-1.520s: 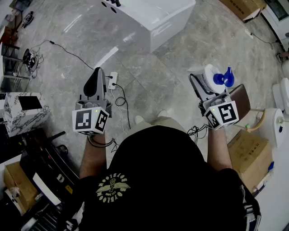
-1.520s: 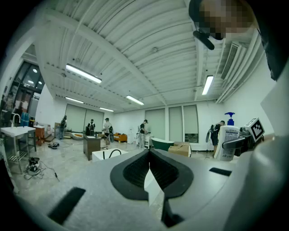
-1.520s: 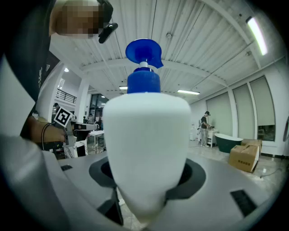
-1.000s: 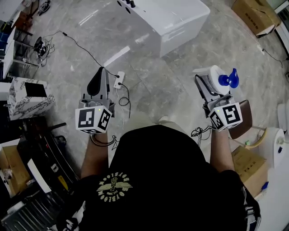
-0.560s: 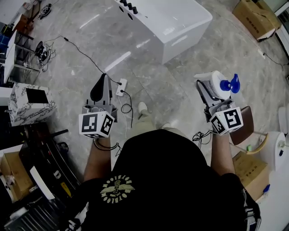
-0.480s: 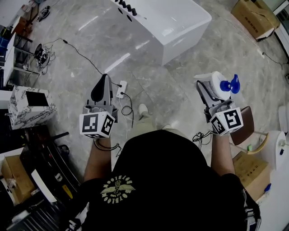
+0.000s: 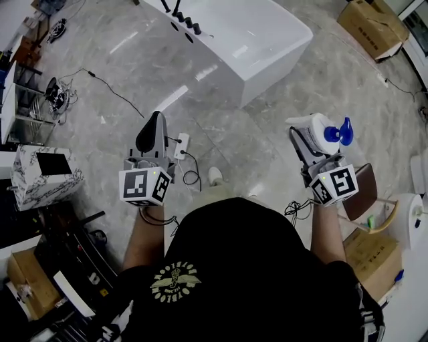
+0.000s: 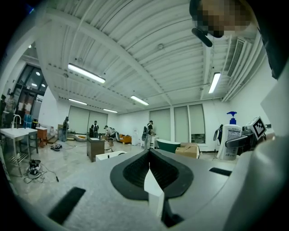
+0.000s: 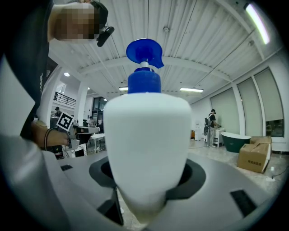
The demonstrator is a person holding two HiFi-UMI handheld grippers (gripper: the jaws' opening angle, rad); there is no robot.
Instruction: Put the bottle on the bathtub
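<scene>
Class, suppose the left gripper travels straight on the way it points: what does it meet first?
Most likely the white bathtub, near its end with the taps. The left gripper points forward over bare floor toward it, and nothing stands between them, though height and depth are unclear.

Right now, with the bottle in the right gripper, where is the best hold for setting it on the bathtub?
The white body of the bottle, low down, from its sides, as the right gripper has it now. The body is broad and even; the blue pump on top is narrow and would likely turn. Pump up, it should set straight down on the bathtub.
</scene>
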